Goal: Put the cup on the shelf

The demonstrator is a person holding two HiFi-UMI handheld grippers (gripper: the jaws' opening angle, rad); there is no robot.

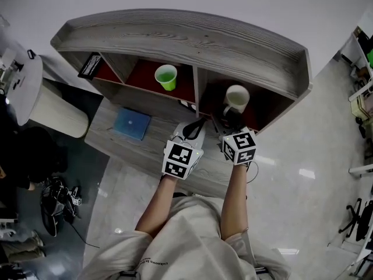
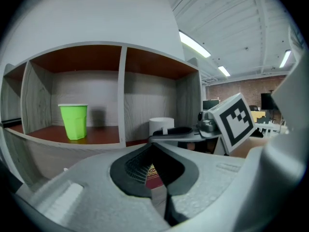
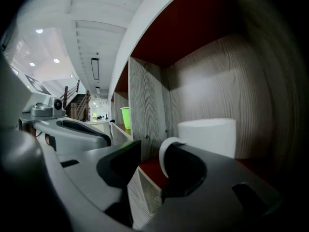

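Note:
A white mug (image 1: 236,98) stands upright in the right compartment of the grey wooden shelf (image 1: 175,37), its handle turned toward me. My right gripper (image 1: 233,119) reaches into that compartment's mouth. In the right gripper view the mug (image 3: 207,137) sits on the red shelf floor, and the right gripper (image 3: 152,164) is open: the handle lies against the right jaw's inner edge, with a clear gap to the left jaw. My left gripper (image 1: 195,130) hovers just left of it over the desk, and in its own view the left gripper (image 2: 155,169) is shut on nothing.
A green cup (image 1: 166,76) stands in the middle compartment. A black flat item (image 1: 91,65) lies in the left one. A blue notebook (image 1: 132,123) rests on the grey desk (image 1: 111,139) below the shelf. A pale cylinder (image 1: 57,114) stands at the left.

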